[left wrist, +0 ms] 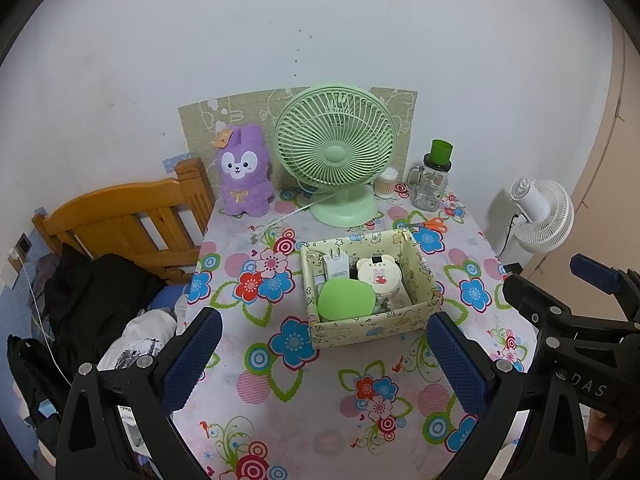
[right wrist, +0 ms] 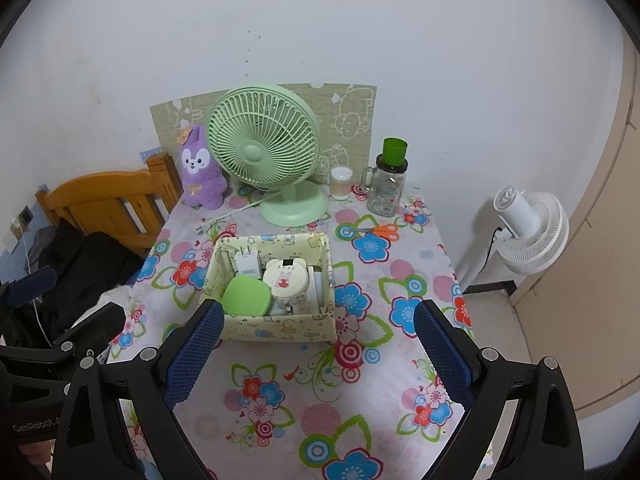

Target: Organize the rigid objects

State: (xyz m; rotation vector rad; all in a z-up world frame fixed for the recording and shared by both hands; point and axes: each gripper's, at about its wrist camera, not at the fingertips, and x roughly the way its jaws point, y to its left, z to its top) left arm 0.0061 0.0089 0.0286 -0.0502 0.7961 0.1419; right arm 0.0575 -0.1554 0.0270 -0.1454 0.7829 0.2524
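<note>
A pale patterned box (left wrist: 372, 330) (right wrist: 276, 328) sits mid-table on the floral tablecloth. Inside it lie a green rounded case (left wrist: 346, 300) (right wrist: 245, 295), a cream bear-shaped tin (left wrist: 379, 275) (right wrist: 286, 278) and a white plug charger (left wrist: 336, 266) (right wrist: 246, 263). My left gripper (left wrist: 324, 354) hangs open above the near table, short of the box, with nothing between its blue pads. My right gripper (right wrist: 318, 342) is open too, held just in front of the box and empty. Orange-handled scissors (left wrist: 430, 225) (right wrist: 380, 230) lie behind the box to the right.
Along the back wall stand a purple plush rabbit (left wrist: 244, 172) (right wrist: 200, 172), a green desk fan (left wrist: 336, 152) (right wrist: 266, 148), a cotton-swab jar (left wrist: 387, 184) (right wrist: 341, 184) and a glass mug with a green cup on top (left wrist: 434, 178) (right wrist: 388, 180). A wooden bed frame (left wrist: 124, 224) is left, a white floor fan (right wrist: 528, 228) right.
</note>
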